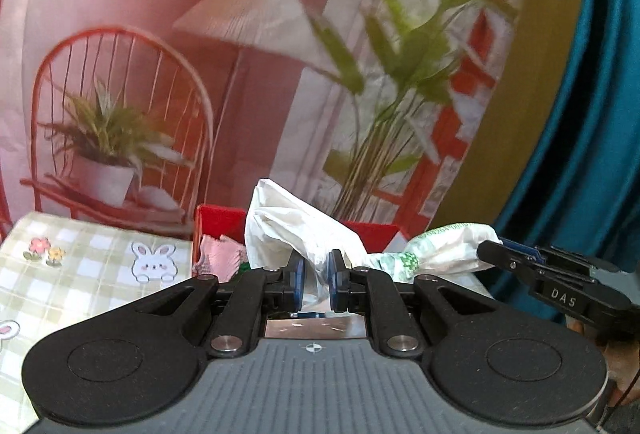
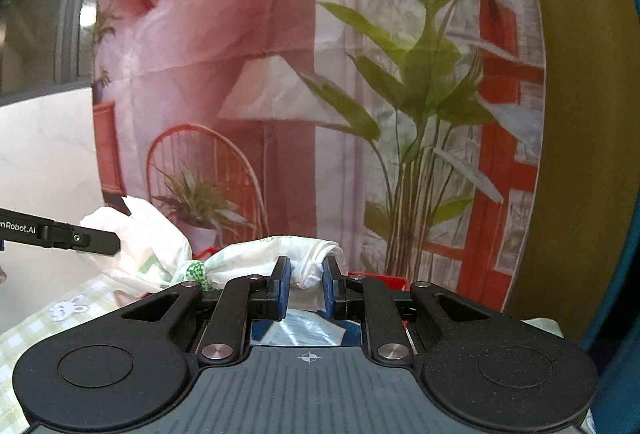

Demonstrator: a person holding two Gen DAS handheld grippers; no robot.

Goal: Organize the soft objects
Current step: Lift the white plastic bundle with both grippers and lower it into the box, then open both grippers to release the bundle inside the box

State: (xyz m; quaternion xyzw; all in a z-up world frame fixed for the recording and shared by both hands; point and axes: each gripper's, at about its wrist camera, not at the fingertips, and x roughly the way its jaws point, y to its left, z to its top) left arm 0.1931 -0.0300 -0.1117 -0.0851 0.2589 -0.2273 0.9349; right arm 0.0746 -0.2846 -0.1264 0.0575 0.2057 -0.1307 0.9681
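Note:
A white plastic bag with green print (image 1: 436, 246) is stretched between both grippers, twisted in the middle (image 2: 192, 271). My left gripper (image 1: 317, 274) is shut on one end of the bag, which sticks up above its fingers. My right gripper (image 2: 306, 276) is shut on the other end (image 2: 308, 270). The right gripper also shows at the right of the left wrist view (image 1: 496, 252), and the left gripper at the left of the right wrist view (image 2: 108, 236). The bag hangs above a red box (image 1: 218, 222).
The red box holds pink soft items (image 1: 218, 254). It stands on a table with a green checked bunny cloth (image 1: 92, 266). A printed backdrop of a chair, lamp and plants (image 1: 240, 74) hangs close behind. A teal curtain (image 1: 580, 154) is at the right.

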